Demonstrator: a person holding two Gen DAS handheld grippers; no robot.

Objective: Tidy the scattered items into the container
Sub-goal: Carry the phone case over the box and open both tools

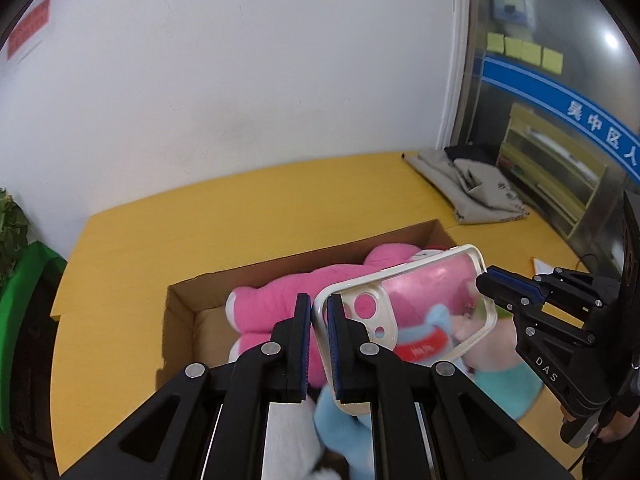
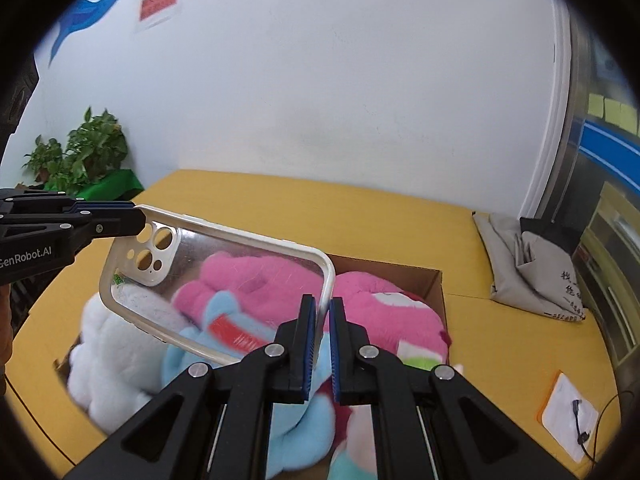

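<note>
Pinching opposite ends of a clear phone case (image 2: 216,280), both hand-held grippers, left (image 1: 319,340) and right (image 2: 323,340), over plush-filled cardboard box (image 1: 180,312).

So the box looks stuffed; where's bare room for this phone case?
Inside the cardboard box, only the bare corner left of the pink plush is free. Elsewhere plush crowds it. Bare yellow table lies between box and wall.

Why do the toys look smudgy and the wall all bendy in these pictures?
In the left wrist view, the blue toy near the bottom is smeared with blur, and the table edge curves from the fisheye lens. In the right wrist view, the clear phone case shows pale glare and scratches over the pink toy, and the picture's corners go black.
</note>
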